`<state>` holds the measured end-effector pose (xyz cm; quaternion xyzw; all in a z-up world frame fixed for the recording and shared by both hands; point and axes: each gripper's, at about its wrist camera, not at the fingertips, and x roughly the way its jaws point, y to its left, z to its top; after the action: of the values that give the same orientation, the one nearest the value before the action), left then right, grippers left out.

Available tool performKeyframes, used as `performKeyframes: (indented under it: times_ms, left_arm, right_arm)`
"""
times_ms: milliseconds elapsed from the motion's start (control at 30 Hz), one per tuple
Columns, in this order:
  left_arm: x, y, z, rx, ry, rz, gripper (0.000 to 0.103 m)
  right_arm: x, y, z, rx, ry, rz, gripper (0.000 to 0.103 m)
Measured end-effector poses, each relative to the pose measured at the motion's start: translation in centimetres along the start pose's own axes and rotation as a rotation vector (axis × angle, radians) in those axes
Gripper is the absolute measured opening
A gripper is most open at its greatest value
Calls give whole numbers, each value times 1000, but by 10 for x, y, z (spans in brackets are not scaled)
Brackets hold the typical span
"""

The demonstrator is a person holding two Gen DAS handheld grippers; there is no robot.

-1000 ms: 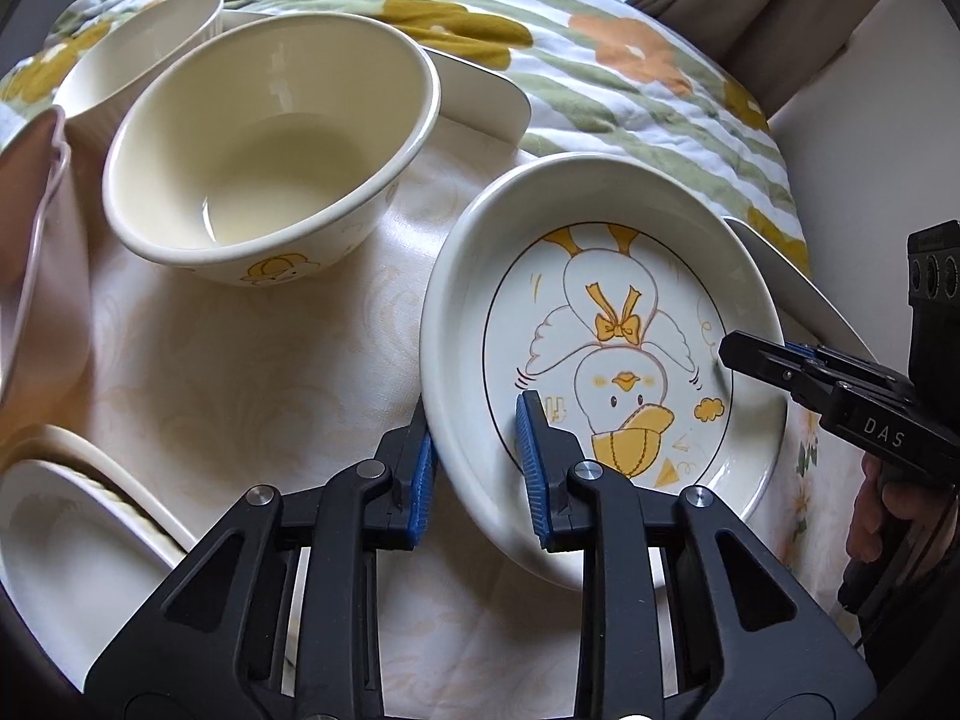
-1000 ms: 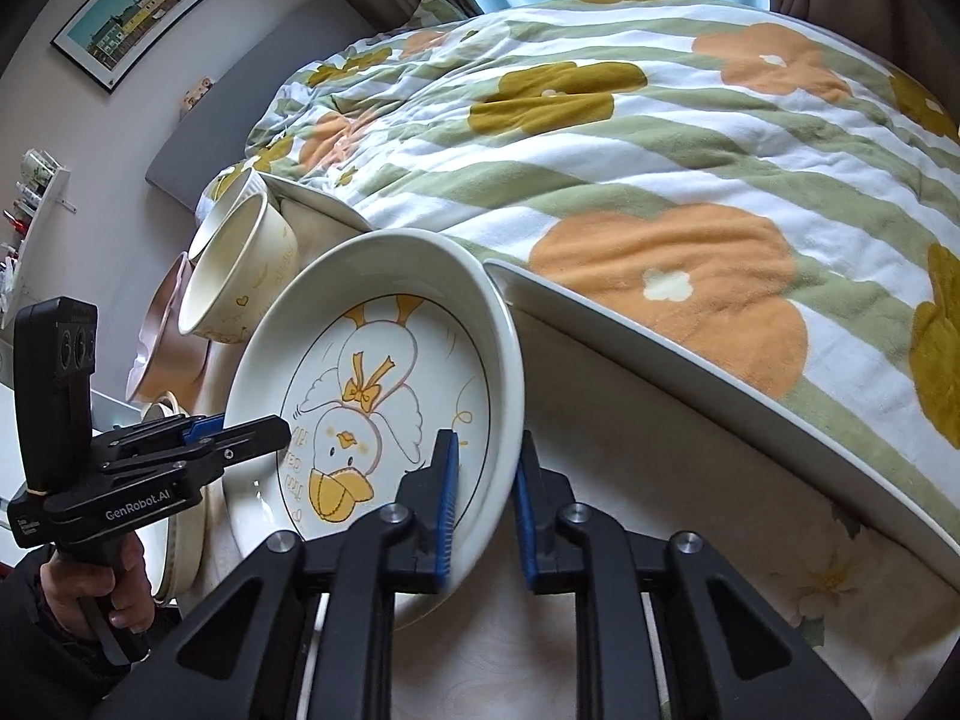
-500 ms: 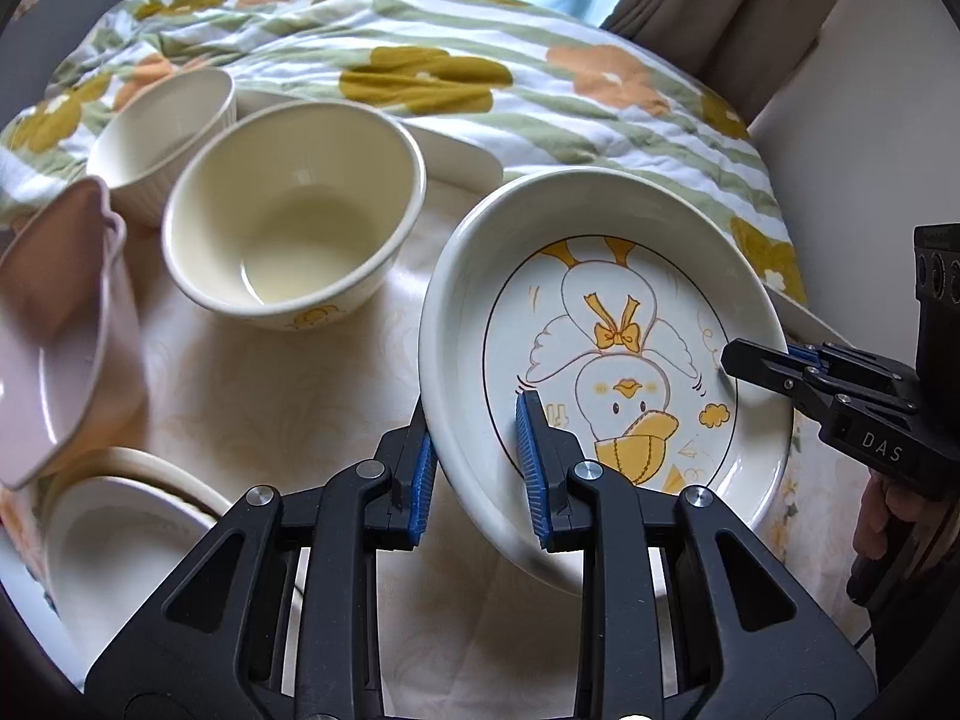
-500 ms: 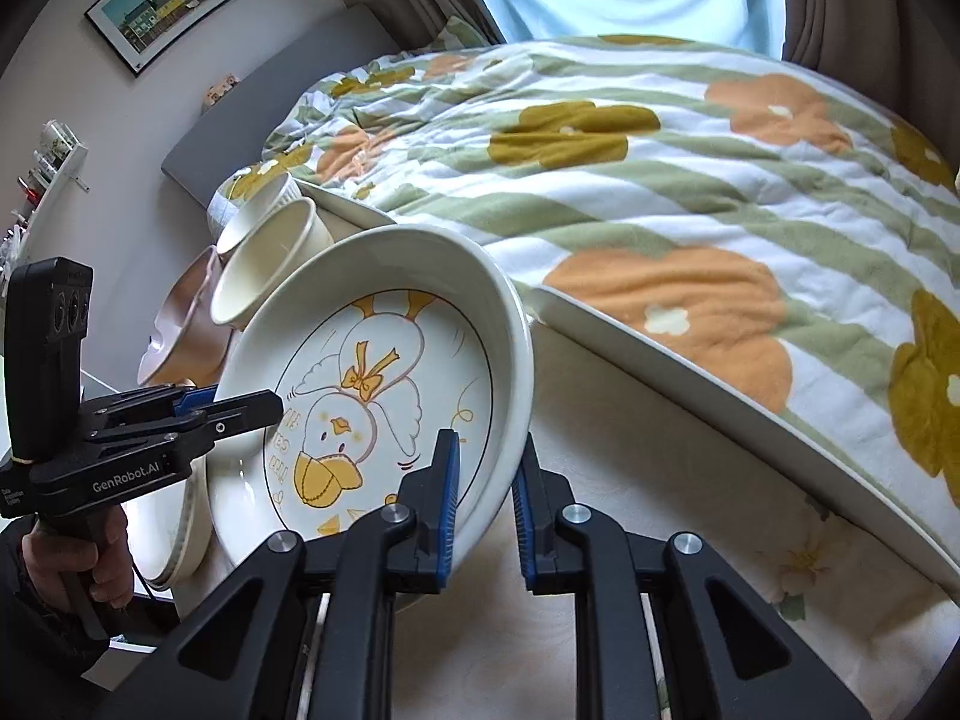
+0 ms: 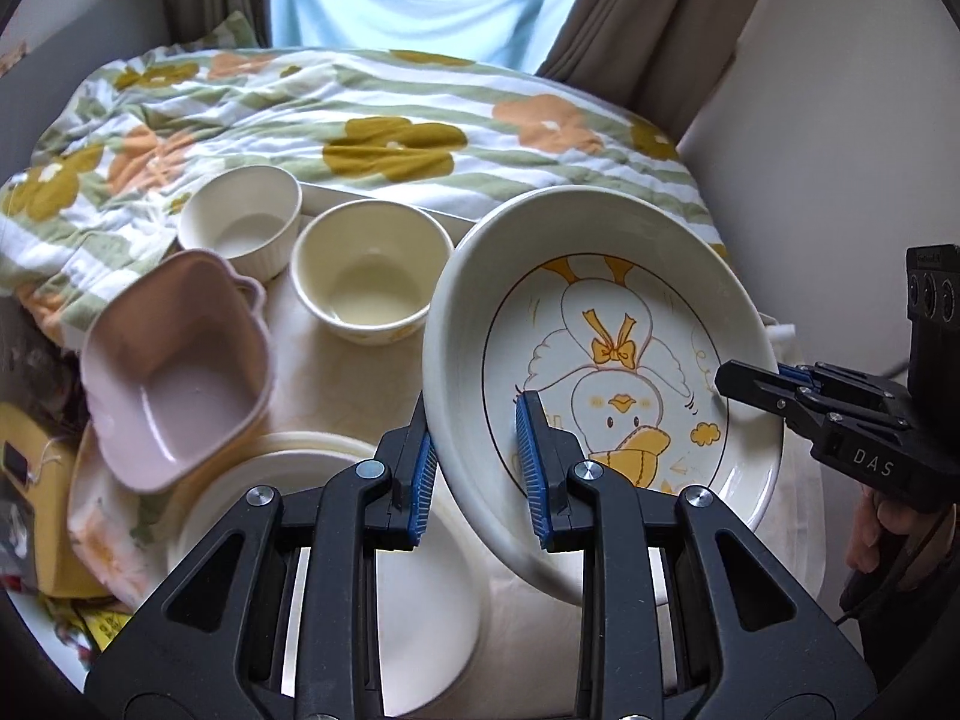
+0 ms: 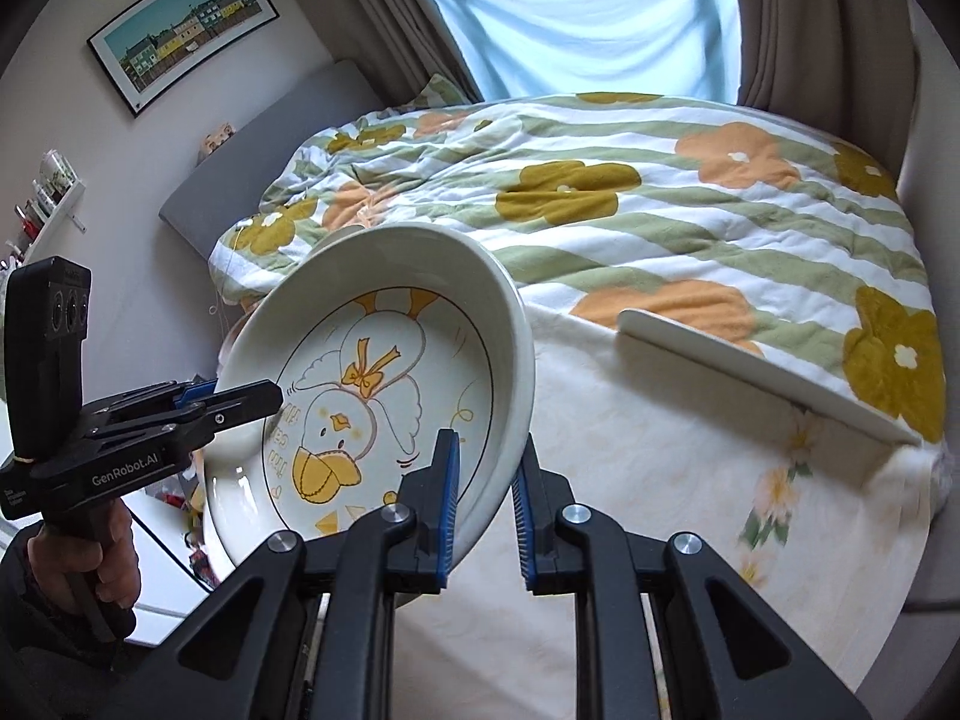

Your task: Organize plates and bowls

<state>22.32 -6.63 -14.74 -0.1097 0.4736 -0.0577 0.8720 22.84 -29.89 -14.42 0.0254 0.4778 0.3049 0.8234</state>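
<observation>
Cream ceramic duck plate (image 5: 606,360), deep-rimmed, printed with a yellow-bowed duckling; held tilted in the air above the cloth-covered table (image 6: 690,480), between both tools. Left gripper (image 5: 477,471): blue-padded fingers closed partway onto the plate's near rim, one pad inside the well, one against the outer wall. Right gripper (image 6: 486,507): same hold on the opposite rim, one finger inside, one outside, wall pinched between. Left of the plate, on the table: cream bowl (image 5: 372,279), upright, with small print low on its side; ribbed white ramekin (image 5: 240,225) just beside it, farther back; pink square-shaped bowl (image 5: 174,369), tilted, resting on the edge of a stack of white plates (image 5: 336,546) directly below the left gripper. Flat white tray or board (image 6: 762,375) at the table's far edge, against a floral quilt (image 6: 660,192) in green stripes with orange and mustard flowers. Behind: brown curtains (image 5: 648,18), pale blue window drape, framed picture (image 6: 183,36) on the wall.
</observation>
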Motion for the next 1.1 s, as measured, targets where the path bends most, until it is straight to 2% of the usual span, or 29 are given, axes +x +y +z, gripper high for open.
performKeyframes:
  times_ms: [267,433,567,733,1100]
  left_arm:
    - [-47,57,-30,112,29,-75,23]
    - [-52,91,-52,127,74,-96,23]
    - [-42,109,-70,107,113,-129,23]
    - [-17,124,-87,88,163,-132,23]
    - [15,132,-94,148,188,-75,23]
  right_arm:
    - [0,80,-47,140,-36,-72,15]
    - [19,108,-73,211,-7,-80,15]
    - [34,116,-87,233,25,-95,15]
    - [52,118,-95,237,53,-113,16]
    - [71,123,-98,188,60,-160,15]
